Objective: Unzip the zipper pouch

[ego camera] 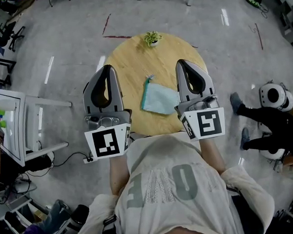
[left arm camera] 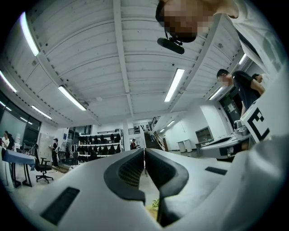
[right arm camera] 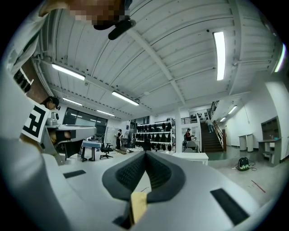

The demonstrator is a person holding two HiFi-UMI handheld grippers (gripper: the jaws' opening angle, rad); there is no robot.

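A light teal zipper pouch (ego camera: 159, 99) lies flat near the middle of a round wooden table (ego camera: 128, 65), its zipper pull at the upper left corner. My left gripper (ego camera: 107, 70) hovers over the table's left part, left of the pouch, jaws shut with nothing between them. At the pouch's right side my right gripper (ego camera: 182, 63) is held up, jaws shut and empty. In the left gripper view the left gripper (left arm camera: 144, 151) points out into the room, tips together. The right gripper (right arm camera: 145, 154) in its own view does the same.
A small potted plant (ego camera: 152, 38) stands at the table's far edge. A white chair or rack (ego camera: 18, 124) is on the floor to the left. Another person (ego camera: 265, 124) stands at the right. Shelves, desks and stairs fill the room beyond.
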